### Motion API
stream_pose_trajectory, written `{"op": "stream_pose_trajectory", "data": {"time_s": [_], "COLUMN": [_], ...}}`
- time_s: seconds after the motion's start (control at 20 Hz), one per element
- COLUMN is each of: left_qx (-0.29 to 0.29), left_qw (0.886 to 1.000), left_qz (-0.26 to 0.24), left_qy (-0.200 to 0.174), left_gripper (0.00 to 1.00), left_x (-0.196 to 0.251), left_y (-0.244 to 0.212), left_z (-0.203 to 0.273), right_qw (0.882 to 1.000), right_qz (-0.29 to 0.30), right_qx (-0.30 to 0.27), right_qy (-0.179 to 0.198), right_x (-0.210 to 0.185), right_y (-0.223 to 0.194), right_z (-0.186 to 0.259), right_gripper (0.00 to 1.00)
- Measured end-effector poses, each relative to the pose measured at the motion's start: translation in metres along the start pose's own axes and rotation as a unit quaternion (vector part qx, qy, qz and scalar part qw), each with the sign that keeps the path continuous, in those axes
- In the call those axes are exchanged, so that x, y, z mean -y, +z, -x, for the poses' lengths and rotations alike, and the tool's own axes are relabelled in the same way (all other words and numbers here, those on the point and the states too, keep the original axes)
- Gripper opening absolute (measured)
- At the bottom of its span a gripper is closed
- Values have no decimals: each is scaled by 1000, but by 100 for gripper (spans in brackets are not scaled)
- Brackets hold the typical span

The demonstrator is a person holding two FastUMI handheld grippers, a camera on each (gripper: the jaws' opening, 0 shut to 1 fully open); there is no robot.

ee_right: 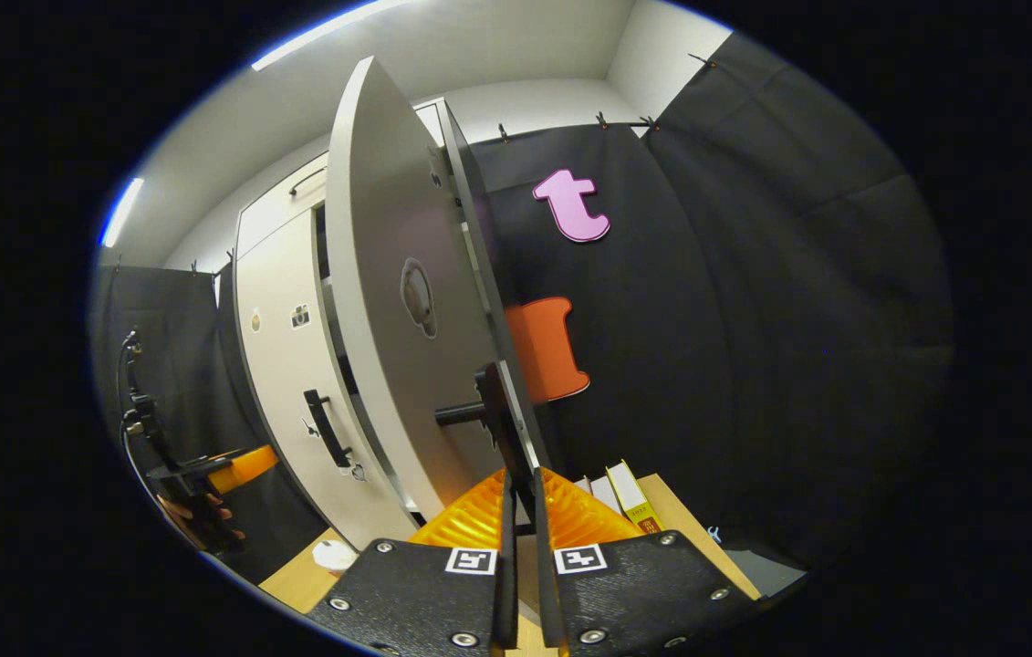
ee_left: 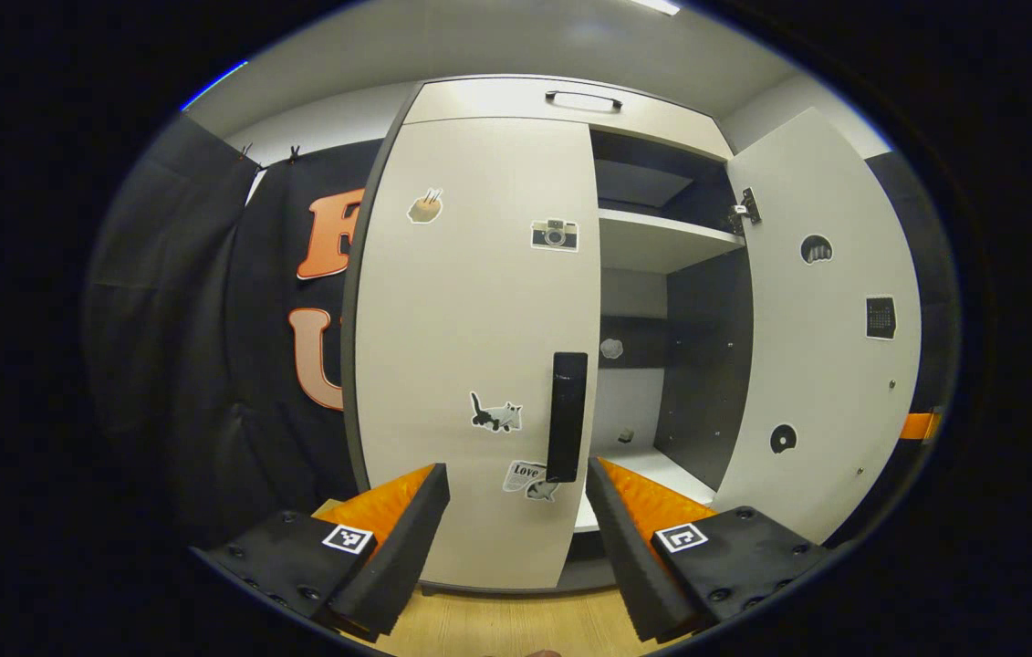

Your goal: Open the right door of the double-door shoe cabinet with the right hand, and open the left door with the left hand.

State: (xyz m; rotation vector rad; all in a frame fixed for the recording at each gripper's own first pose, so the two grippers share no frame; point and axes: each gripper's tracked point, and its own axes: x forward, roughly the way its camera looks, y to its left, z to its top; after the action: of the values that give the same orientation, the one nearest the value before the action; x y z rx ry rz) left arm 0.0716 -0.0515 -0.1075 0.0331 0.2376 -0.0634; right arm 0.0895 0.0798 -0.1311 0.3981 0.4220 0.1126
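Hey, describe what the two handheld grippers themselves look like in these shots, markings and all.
In each gripper's own view, the left gripper and right gripper show two wedge-shaped fingers mounted on black blocks. Each block has round screw heads and a small square black-and-white marker near its inner edge. Seen farther off in the right gripper view, the left gripper has a dark frame with black cables running up from it.

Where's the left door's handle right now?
In the left gripper view, the black handle sits on the closed left door, along its right edge, just above the gap between the open left tool.
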Motion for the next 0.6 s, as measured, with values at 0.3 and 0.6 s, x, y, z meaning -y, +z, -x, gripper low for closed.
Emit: {"op": "stream_pose_trajectory", "data": {"time_s": [0.3,0.6], "left_qx": [-8,-32], "left_qw": [1000,999], "left_qz": [-15,-31], "left_qy": [-15,-2], "left_gripper": [97,96], "left_x": [23,25], "left_y": [6,0], "left_z": [-34,-77], "right_qw": [998,994], "right_qz": [16,14], "right_qx": [32,49], "right_qy": [-57,-96], "right_x": [40,60], "right_y": [18,24], "right_z": [24,36], "right_gripper": [8,37]}}
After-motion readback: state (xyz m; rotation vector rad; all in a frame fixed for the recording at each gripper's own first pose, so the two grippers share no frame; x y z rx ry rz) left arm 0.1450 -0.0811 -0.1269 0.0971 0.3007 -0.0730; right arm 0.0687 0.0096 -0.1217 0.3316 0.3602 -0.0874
